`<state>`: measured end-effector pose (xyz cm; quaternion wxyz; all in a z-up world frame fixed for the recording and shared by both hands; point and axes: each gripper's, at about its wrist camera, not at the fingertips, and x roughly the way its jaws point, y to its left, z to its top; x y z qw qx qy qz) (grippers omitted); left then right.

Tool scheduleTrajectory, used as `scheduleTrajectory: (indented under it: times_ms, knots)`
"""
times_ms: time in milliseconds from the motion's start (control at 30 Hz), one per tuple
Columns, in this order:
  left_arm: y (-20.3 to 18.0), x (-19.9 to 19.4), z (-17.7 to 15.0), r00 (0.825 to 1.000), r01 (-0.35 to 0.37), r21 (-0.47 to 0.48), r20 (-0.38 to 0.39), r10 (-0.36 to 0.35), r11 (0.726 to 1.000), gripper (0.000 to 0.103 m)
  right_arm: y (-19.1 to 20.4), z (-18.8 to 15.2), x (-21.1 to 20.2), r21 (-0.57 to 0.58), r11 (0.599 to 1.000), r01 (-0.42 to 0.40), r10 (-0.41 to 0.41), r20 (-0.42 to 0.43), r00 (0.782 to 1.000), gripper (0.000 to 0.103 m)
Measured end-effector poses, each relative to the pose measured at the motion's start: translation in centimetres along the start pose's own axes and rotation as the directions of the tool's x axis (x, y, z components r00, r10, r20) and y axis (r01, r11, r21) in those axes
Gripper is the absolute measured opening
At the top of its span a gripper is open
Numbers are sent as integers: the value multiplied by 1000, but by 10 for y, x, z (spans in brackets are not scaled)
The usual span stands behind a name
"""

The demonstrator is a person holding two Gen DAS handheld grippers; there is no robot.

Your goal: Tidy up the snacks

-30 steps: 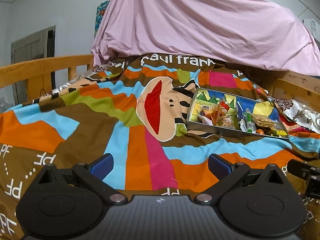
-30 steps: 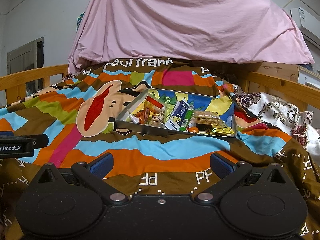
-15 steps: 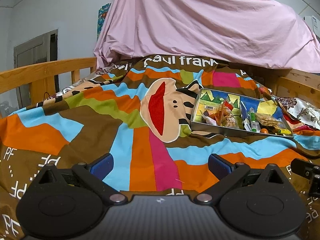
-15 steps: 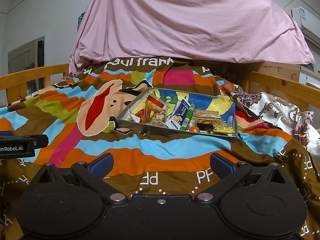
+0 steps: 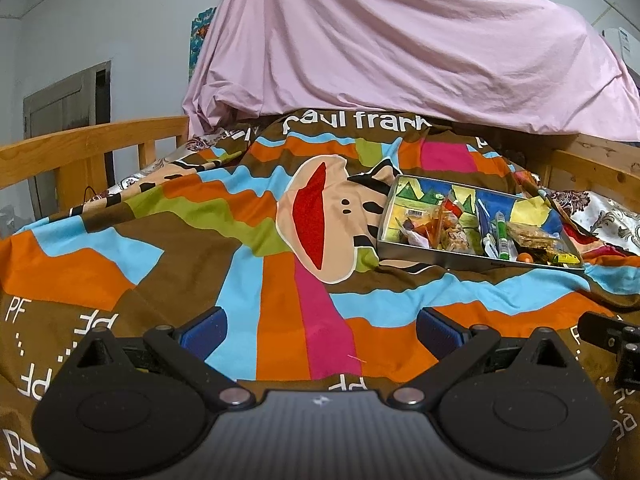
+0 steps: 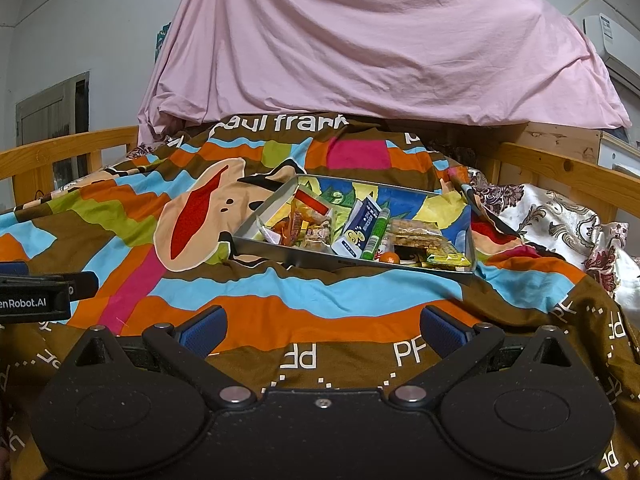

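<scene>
A shallow metal tray [image 6: 280,250] with a colourful lining lies on the striped blanket [image 6: 280,304], holding several snack packets, a blue-white carton [image 6: 358,228], a green tube [image 6: 376,234] and a small orange sweet [image 6: 389,257]. The tray also shows in the left wrist view [image 5: 440,262], to the right of centre. My left gripper [image 5: 322,330] is open and empty, low over the blanket, well short of the tray. My right gripper [image 6: 322,328] is open and empty, in front of the tray.
A pink sheet [image 6: 360,48] drapes a mound behind the tray. Wooden bed rails run along the left [image 5: 80,148] and right [image 6: 560,168]. A floral cloth [image 6: 560,220] lies right of the tray. The left gripper's side [image 6: 36,296] shows at the right view's left edge.
The left gripper has drifted slightly left and back, so the tray sits a little further right in its view. The right view has barely shifted. Both grippers stay open.
</scene>
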<state>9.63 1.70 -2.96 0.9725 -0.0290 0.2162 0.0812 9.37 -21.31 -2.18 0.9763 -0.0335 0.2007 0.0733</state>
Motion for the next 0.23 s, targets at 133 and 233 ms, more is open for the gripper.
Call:
scheduleTrajectory:
  times_ms: [133,233]
  knots:
    - [0,0,0,1000,-1,0,-2,1,1000,103,1,0,0,-1,1000,-1,1,-1,1000,102]
    - [0,1,0,1000,-2,-1,-5,2,1000,103,2,-1,0,-2,1000,-1,1,-2,1000,102]
